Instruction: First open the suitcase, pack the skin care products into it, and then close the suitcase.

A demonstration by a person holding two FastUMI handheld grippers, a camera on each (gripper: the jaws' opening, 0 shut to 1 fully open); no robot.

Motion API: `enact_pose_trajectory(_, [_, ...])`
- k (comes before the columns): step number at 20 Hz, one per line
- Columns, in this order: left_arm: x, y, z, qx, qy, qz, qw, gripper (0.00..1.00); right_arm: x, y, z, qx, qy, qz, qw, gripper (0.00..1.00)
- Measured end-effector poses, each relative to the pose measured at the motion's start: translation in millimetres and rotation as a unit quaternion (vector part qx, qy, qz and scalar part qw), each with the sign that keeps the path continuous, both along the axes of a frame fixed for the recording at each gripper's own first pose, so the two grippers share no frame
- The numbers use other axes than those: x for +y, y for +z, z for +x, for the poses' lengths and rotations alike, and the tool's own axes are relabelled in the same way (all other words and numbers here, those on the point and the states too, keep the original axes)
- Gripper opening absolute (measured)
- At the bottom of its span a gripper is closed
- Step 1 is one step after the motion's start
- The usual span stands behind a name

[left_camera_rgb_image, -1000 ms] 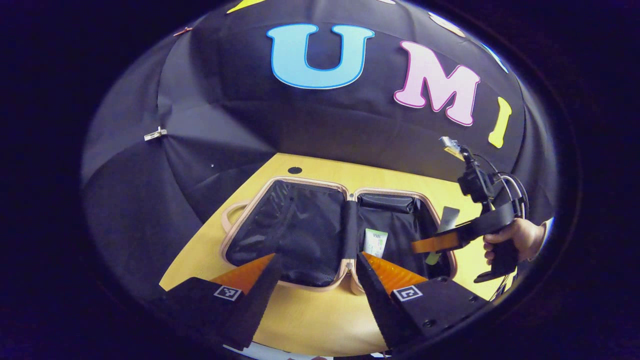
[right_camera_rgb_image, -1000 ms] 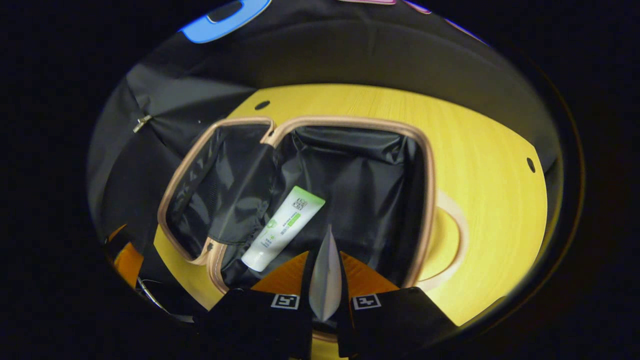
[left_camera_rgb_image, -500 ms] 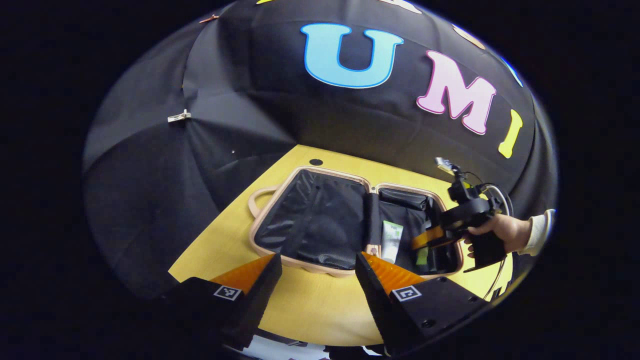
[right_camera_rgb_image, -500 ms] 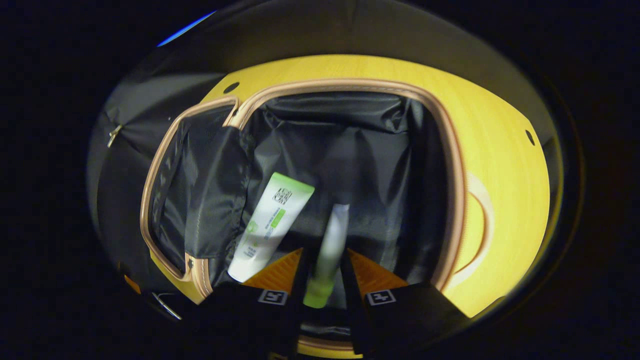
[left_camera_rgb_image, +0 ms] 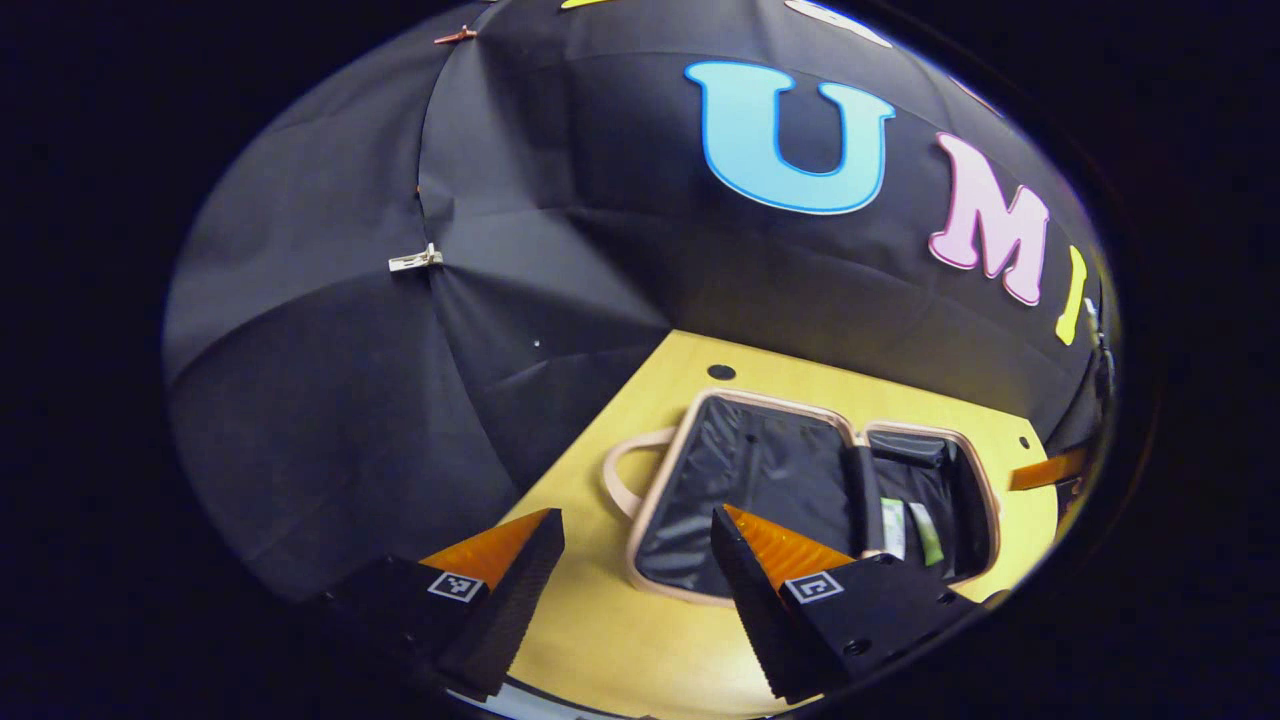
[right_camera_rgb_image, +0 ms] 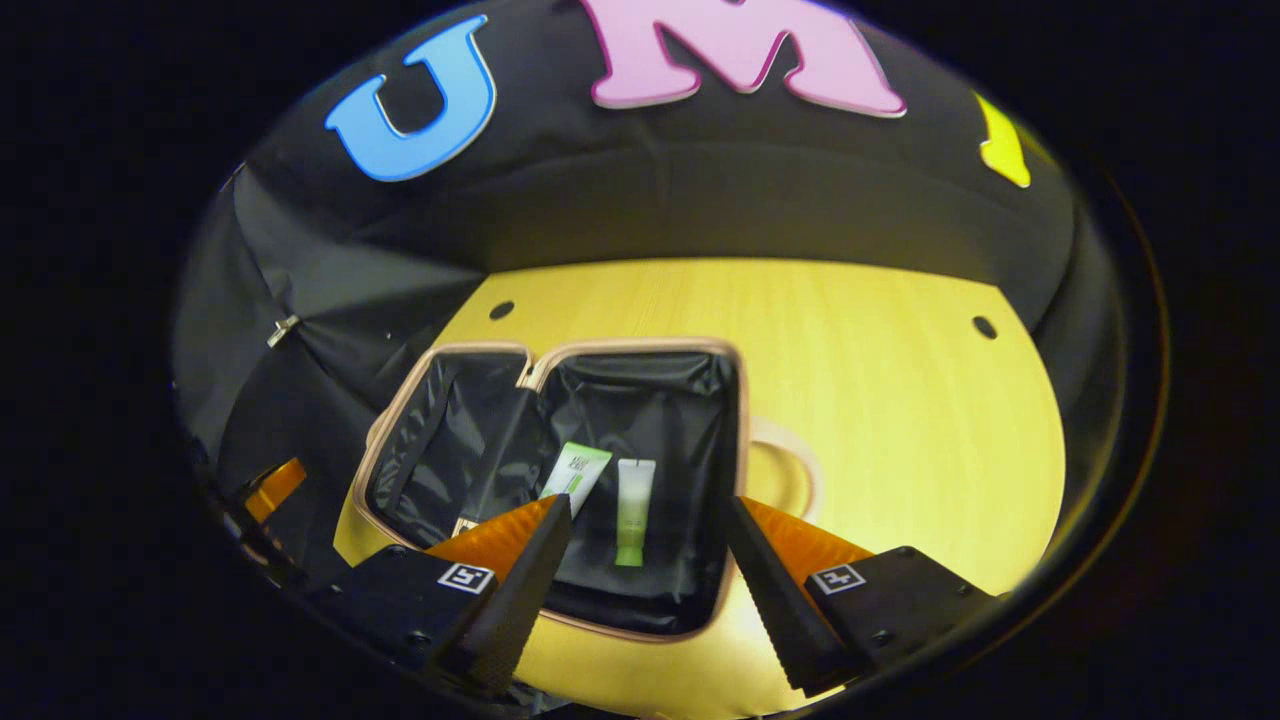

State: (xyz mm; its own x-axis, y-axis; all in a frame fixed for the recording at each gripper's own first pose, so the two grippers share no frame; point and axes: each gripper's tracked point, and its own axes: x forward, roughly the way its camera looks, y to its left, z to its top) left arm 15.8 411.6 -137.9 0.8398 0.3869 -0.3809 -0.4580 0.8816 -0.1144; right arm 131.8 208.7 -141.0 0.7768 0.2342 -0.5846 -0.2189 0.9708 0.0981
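Where cloth (right_camera_rgb_image: 330,290) ends — bare wooden table (right_camera_rgb_image: 880,400).

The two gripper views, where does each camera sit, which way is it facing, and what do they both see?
Left gripper view: rides the left gripper, above the table's near-left, facing the booth wall; its open fingers frame the suitcase.
Right gripper view: rides the right gripper, looking down into the suitcase's right half; its fingers stand open.
Shared: suitcase, white tube, green-capped tube, table.
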Motion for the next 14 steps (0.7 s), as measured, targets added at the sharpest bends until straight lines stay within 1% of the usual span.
enact_pose_trajectory(2, [27.3, -7.6, 23.8, 0.008, -0.005, -0.016, 1.000, 0.93, -28.4, 15.2, -13.3, -0.029, -0.017, -0.012, 0.999, 0.98])
enact_pose_trajectory(3, [38.6, -13.1, 37.2, 0.012, -0.005, -0.034, 0.999, 0.94, -43.7, 20.1, -21.4, -0.038, -0.027, -0.022, 0.999, 0.98])
enact_pose_trajectory(5, [49.8, -33.2, 63.8, 0.021, -0.012, -0.087, 0.996, 0.93, -71.8, 27.4, -41.0, -0.049, -0.052, -0.034, 0.997, 0.98])
enact_pose_trajectory(7, [60.5, -56.2, 84.9, 0.034, -0.012, -0.135, 0.990, 0.92, -89.9, 27.4, -61.2, -0.040, -0.083, -0.010, 0.996, 0.98])
enact_pose_trajectory(8, [69.8, -68.6, 91.6, 0.047, 0.001, -0.149, 0.988, 0.92, -101.4, 21.8, -70.9, -0.027, -0.103, -0.002, 0.994, 0.98])
enact_pose_trajectory(9, [78.0, -80.3, 97.4, 0.061, 0.018, -0.165, 0.984, 0.89, -115.3, 17.3, -77.7, -0.020, -0.121, -0.001, 0.992, 0.98])
enact_pose_trajectory(10, [82.0, -92.0, 105.5, 0.065, 0.028, -0.189, 0.979, 0.89, -128.5, 13.4, -83.8, -0.014, -0.137, -0.005, 0.990, 0.98])
enact_pose_trajectory(11, [81.0, -97.4, 113.3, 0.059, 0.033, -0.228, 0.971, 0.87, -138.3, 11.8, -90.8, -0.010, -0.148, -0.008, 0.989, 0.98])
enact_pose_trajectory(12, [76.5, -98.3, 118.3, 0.049, 0.033, -0.273, 0.960, 0.84, -146.8, 11.4, -96.8, -0.009, -0.158, -0.010, 0.987, 0.98])
enact_pose_trajectory(13, [76.7, -99.7, 120.5, 0.042, 0.040, -0.306, 0.950, 0.80, -153.2, 12.2, -101.8, -0.009, -0.166, -0.013, 0.986, 0.98])
enact_pose_trajectory(14, [78.5, -105.3, 121.6, 0.047, 0.046, -0.321, 0.945, 0.76, -158.6, 12.7, -105.5, -0.010, -0.174, -0.015, 0.985, 0.98])
